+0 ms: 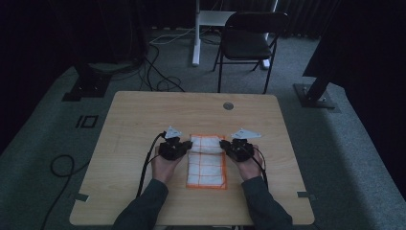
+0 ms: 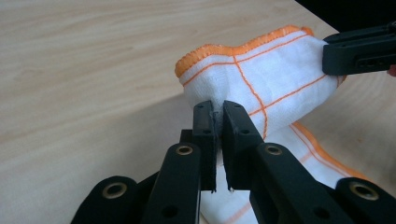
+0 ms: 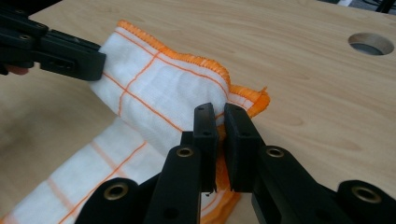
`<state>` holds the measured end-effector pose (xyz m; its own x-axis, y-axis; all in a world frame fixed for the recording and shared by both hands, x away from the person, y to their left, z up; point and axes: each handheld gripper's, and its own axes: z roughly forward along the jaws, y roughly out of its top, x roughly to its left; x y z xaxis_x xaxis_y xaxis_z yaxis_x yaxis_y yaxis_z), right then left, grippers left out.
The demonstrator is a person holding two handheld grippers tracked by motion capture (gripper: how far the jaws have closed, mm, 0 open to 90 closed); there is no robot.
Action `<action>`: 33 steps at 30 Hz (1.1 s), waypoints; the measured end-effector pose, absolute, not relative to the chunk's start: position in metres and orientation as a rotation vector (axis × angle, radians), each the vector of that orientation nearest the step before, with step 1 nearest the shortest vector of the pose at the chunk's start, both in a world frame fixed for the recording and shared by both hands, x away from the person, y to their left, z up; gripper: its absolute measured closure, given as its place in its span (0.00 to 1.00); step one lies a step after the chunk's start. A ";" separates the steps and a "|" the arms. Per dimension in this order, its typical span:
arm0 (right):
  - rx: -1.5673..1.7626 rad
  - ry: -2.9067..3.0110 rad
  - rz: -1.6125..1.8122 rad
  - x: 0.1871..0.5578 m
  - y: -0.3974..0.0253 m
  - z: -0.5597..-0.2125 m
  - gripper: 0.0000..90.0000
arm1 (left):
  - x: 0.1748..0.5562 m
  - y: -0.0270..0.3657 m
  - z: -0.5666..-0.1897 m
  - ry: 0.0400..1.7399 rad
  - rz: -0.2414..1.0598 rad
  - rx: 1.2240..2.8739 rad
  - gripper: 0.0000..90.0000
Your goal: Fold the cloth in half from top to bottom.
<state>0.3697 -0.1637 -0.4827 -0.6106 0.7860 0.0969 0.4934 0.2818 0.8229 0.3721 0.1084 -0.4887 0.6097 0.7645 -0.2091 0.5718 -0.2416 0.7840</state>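
Tabletop cloth (image 1: 207, 160) pinched between jaws

The high view is dim and underexposed: the room's edges sink into near black, and the grey carpet shows grain and a bluish cast. The pale wooden table (image 1: 143, 115) is its brightest area, evenly lit with no hard shadows (the light seems soft and from above). Detail there is soft and small things are hard to make out.

Both gripper views are much brighter and warmer. The white cloth with orange grid lines and orange hem (image 2: 261, 79) is sharp, its weave visible, and casts a soft shadow on the wood beside it. The nearest black links at the bottom edge blur slightly. No glare anywhere.
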 end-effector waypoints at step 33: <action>1.192 2.319 1.243 0.317 -0.173 -0.513 0.67 | 0.321 0.121 -0.513 1.054 0.207 1.957 0.68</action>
<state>0.3166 -0.1735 -0.5128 -0.6332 0.7597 0.1483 0.5440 0.3006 0.7834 0.3209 0.1210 -0.5128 0.6264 0.7413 -0.2412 0.5951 -0.2548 0.7622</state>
